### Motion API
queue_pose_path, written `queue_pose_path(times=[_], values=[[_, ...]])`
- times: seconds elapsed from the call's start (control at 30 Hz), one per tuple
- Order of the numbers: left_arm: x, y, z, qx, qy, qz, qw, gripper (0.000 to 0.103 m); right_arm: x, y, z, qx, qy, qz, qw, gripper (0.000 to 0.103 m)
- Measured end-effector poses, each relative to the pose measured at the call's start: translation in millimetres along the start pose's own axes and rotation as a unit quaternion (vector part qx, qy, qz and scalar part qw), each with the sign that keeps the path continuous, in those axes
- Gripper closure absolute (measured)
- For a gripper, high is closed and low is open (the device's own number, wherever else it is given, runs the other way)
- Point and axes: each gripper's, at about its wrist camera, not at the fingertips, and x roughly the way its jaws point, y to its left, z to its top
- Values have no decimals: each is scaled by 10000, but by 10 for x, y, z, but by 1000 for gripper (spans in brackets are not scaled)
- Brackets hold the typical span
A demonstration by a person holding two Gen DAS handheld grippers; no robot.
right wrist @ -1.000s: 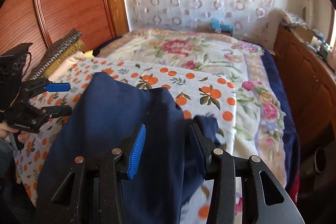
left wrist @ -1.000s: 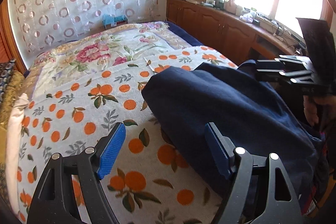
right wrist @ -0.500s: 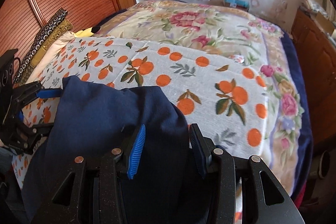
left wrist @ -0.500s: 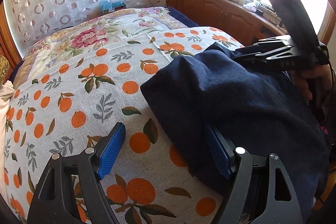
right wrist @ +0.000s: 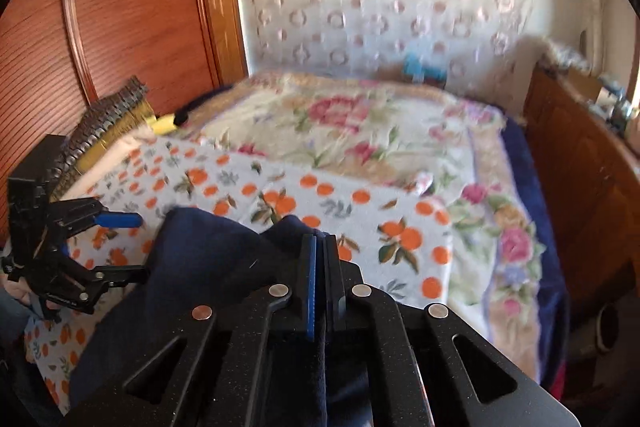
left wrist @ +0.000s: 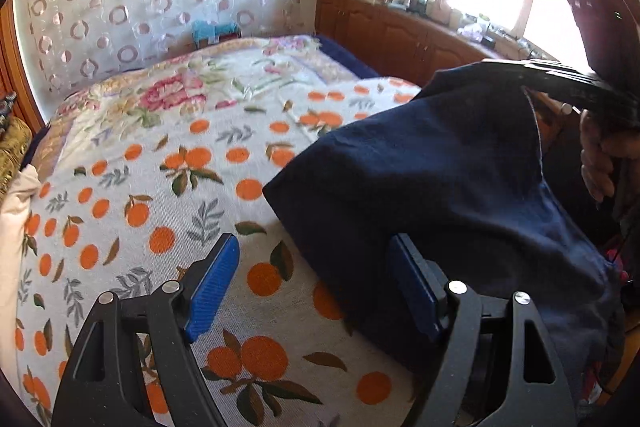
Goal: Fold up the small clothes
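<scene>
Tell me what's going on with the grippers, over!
Right gripper shut on navy cloth, lifting one edge. Left gripper open, cloth edge between its fingers. Cloth half on the bedspread. Nothing in the way.

Home bedroom: bed [left wrist: 168, 131], wardrobe [right wrist: 120, 7]

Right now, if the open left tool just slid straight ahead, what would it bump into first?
Probably the navy garment: its near edge already lies between the left tool fingers, by the right-hand one. Beside it is only the orange-print blanket. Depth is hard to judge.

Left hand-held gripper [left wrist: 316, 287] gapes; navy garment [left wrist: 440, 187] apparently touches one finger.
</scene>
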Motion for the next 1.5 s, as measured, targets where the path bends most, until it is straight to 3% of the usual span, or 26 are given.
queue_pose_path(times=[0.2, 0.43, 0.53, 0.6, 0.87, 1.1, 1.23, 1.5], values=[[-93, -84, 29, 38, -95, -21, 9999, 25, -379, -48, -67, -122, -287, -766, 9966, 100], [-115, -204, -57, 104, 17, -59, 9999, 25, 116, -171, -383, 64, 801, -908, 9926, 100], [-186, -241, -114, 90, 16, -79, 9999, 25, -68, -158, -427, 219, 681, -798, 9942, 78], [-233, -267, -160, 77, 18, -103, 9999, 25, -262, -148, -482, 377, 566, -713, 9951, 55], [-424, -499, -534, 92, 116, -284, 9995, 25, -901, 130, -1165, 632, 723, -423, 9945, 54], [-654, -701, -867, 22, 109, -318, 9994, 25, -1124, 325, -1893, 1047, 1064, -280, 9884, 54], [-789, -768, -1000, -25, 87, -295, 9995, 25, -1202, 306, -2057, 1202, 1057, -325, 9866, 54], [-932, -997, -1271, -99, 201, -613, 9979, 25, -1196, 366, -2070, 1296, 865, -207, 9876, 54]])
